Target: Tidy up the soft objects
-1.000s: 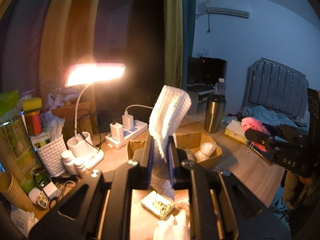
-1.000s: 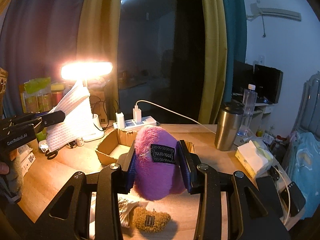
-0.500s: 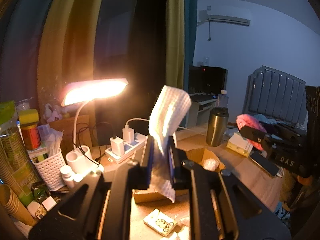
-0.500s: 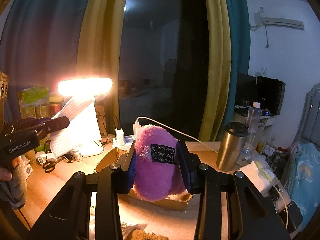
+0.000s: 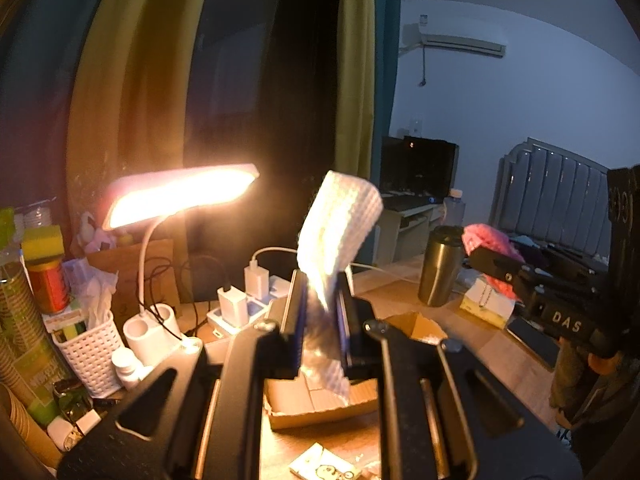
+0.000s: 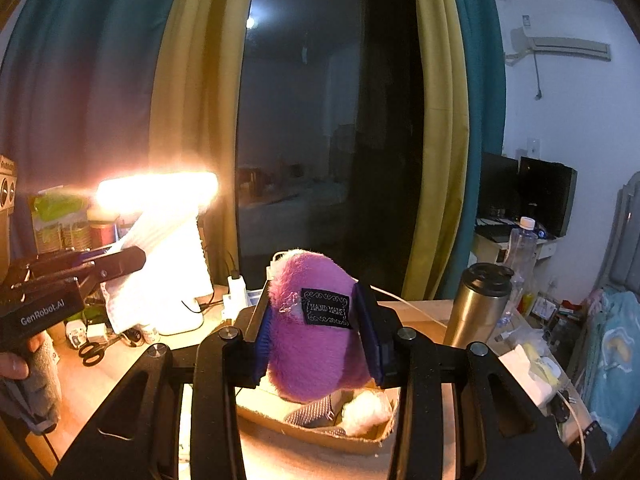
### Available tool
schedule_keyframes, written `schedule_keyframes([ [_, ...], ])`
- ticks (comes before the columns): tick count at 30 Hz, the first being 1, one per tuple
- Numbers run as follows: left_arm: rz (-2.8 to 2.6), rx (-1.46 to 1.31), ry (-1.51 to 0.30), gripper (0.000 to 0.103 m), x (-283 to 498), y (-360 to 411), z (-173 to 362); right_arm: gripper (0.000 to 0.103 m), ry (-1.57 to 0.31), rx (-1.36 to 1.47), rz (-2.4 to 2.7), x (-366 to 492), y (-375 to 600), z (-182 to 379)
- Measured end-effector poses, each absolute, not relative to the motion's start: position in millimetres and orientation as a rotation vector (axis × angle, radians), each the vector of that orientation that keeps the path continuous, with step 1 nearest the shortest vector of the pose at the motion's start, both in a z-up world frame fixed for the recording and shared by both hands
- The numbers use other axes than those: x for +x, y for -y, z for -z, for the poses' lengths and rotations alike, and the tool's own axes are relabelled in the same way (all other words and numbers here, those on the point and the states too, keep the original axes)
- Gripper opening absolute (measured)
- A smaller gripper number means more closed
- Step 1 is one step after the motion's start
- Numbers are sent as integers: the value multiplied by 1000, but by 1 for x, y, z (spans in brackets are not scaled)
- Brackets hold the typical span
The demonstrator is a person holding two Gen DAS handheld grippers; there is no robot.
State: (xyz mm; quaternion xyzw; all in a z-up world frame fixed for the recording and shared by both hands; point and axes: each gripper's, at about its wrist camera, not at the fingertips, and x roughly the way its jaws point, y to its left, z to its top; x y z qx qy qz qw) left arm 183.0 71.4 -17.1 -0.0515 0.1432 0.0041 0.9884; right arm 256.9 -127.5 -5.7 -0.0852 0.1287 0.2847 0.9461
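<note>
Left gripper point(image 5: 320, 312): jaws nearly closed, pinching a white waffle-textured cloth point(image 5: 340, 220) at about mid-length. The upper part stands above the pads and curls over toward frame right; the lower tail hangs below the pads, over the open brown cardboard box point(image 5: 320, 412) at lower centre. The same cloth shows at centre left of the right wrist view, in front of the lit desk lamp point(image 5: 180, 196).

Right gripper point(image 6: 316, 320): jaws partly closed, gripping a purple fuzzy plush toy point(image 6: 312, 344) by its flanks. A black stitched "HAND MADE" label faces the camera. The plush sits at centre frame, directly above the box point(image 6: 320, 436); inside the box a grey woven piece and a pale fluffy item are visible.

Handling judgement:
- Cloth: very light, limp, slightly springy in the fold. The embossed weave should give the pads good friction. The tail will likely drag or catch on the box rim, so lower it tail-first.
- Plush: light, compressible, not fragile. The pile is probably slippery. A grip across the widest part of the body, as now, looks secure; a shallower hold could squeeze it out.

Surroundings: wooden desk point(image 6: 120, 364), steel tumbler point(image 6: 476, 304) at right, white power strip point(image 5: 248, 304) behind the left gripper.
</note>
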Motion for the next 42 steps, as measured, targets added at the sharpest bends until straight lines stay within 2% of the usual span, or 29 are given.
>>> schedule_keyframes([
  [15,10,-121,-348,13,234,-79,45,40,-319,-158,-609,297,105,27],
  [42,14,-175,-575,13,301,-91,129,40,-464,-174,-672,349,70,81],
])
